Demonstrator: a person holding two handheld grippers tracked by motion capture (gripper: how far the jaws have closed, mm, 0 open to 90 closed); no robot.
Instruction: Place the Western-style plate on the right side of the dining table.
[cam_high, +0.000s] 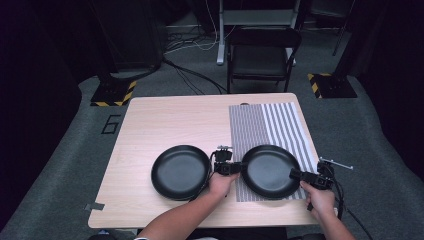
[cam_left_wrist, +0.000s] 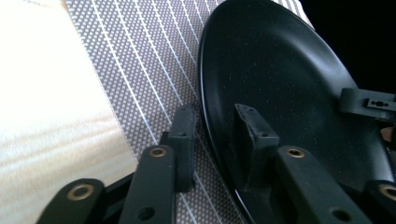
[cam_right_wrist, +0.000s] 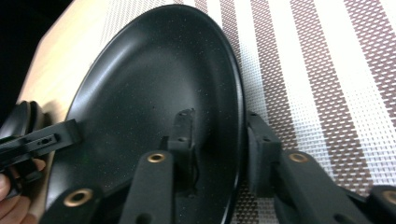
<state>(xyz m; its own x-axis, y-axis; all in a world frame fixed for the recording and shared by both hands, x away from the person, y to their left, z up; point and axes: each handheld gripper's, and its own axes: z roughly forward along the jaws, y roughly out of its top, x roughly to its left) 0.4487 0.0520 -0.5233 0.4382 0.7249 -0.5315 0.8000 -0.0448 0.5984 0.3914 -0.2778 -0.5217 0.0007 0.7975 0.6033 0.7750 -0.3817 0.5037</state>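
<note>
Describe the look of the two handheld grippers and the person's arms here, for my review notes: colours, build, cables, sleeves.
Both the left gripper and right gripper are black, with flat linkage arms pinned by brass-coloured rivets and blocky black jaws. A thin light rod sticks out from the right one, and a dark cable trails from it. Both forearms are bare where they show, and no glove is worn on either hand.

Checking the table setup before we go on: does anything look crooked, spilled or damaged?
Nothing stands out. Both black plates, left plate on bare wood and right plate on the striped placemat, look flat and intact; nothing is spilled.
</note>
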